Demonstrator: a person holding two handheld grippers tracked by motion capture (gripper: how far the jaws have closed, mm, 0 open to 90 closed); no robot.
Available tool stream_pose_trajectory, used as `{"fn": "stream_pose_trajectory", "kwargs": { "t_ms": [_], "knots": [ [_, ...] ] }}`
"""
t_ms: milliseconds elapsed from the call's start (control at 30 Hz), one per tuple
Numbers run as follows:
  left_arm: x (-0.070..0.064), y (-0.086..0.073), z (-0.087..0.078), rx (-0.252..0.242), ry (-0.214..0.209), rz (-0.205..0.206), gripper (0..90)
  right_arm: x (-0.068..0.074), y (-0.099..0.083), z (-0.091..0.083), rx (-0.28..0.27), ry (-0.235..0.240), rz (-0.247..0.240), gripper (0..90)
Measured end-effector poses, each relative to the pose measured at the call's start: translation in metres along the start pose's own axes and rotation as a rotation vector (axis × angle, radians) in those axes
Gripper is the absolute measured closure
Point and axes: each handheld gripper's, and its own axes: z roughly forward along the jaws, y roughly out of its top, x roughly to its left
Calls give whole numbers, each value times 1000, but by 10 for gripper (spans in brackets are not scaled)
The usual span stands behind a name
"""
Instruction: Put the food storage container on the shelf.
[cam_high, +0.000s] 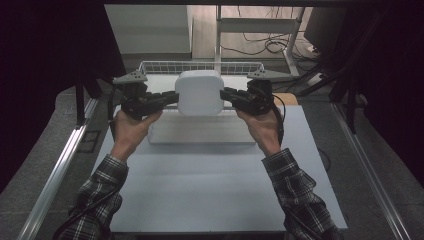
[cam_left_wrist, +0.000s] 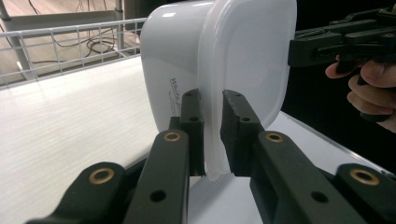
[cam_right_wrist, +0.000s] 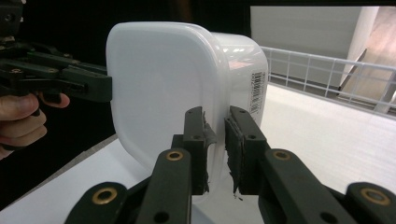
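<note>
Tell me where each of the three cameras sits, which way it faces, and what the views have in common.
High view: above the person's side, looking forward and down on the table; both forearms, hands, left gripper and right gripper show.
Left gripper view: rides the left gripper, looking along its jaws at the lid rim of the white container; the other hand shows.
Right gripper view: rides the right gripper, facing the container's opposite rim; the left hand shows.
Shared: all three show the container, held tipped on its side, and the wire basket.
</note>
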Motion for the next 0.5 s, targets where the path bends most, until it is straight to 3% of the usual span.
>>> {"fn": "stream_pose_trajectory", "kwargs": {
  "t_ms": [500],
  "knots": [
    [16, 13, 19, 12, -2, -56, 794, -20, 11, 16, 17, -27, 59, 768]
  ]
}}
